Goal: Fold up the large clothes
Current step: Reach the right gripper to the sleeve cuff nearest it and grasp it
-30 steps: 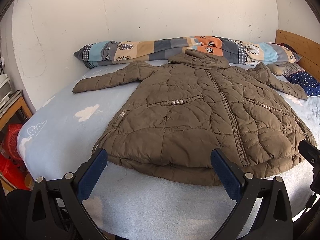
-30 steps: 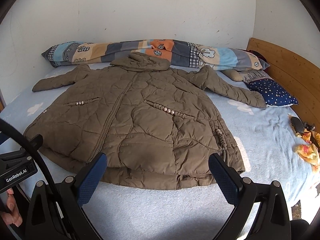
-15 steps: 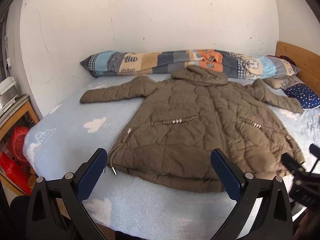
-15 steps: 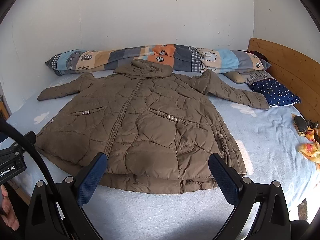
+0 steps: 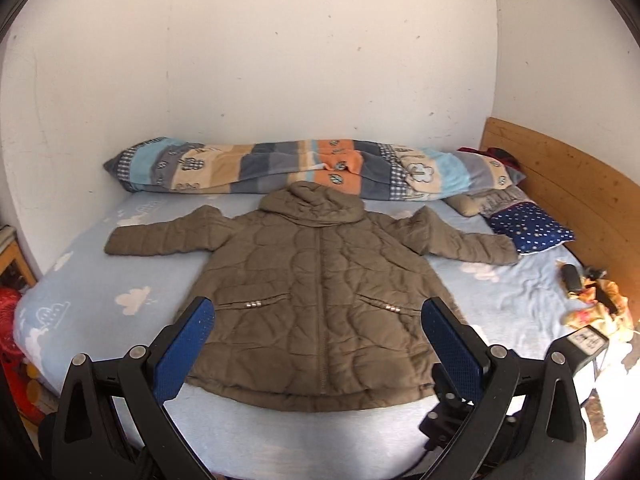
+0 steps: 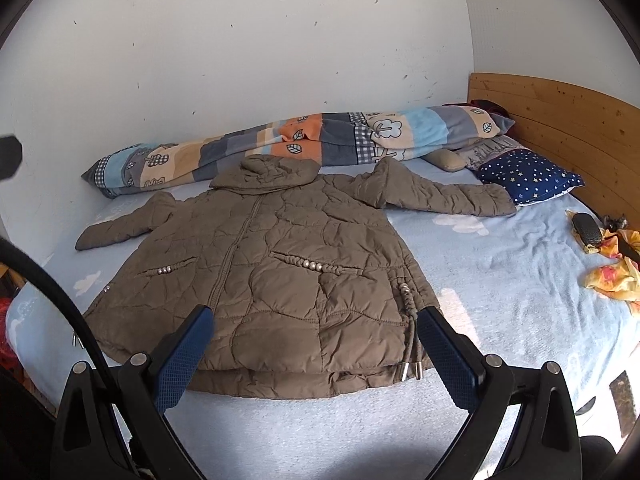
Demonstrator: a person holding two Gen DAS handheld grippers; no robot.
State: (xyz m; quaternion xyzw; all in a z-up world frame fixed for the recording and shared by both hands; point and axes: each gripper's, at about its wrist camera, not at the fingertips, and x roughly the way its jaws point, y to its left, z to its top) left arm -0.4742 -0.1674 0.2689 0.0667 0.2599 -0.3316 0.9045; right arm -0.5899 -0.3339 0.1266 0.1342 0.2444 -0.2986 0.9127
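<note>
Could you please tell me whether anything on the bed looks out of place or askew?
The brown quilted jacket lies flat, sleeves spread. Only the crumpled yellow cloth and black case near the wooden headboard look stray.

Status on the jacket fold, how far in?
Done: the brown jacket lies flat, front up and zipped, on the bed, sleeves spread, hood toward the rolled blanket. In hand: nothing; the left gripper and right gripper are open, short of the hem. Left: every fold.

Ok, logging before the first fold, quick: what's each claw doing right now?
Left claw: open, holding nothing, above the jacket hem.
Right claw: open, holding nothing.
</note>
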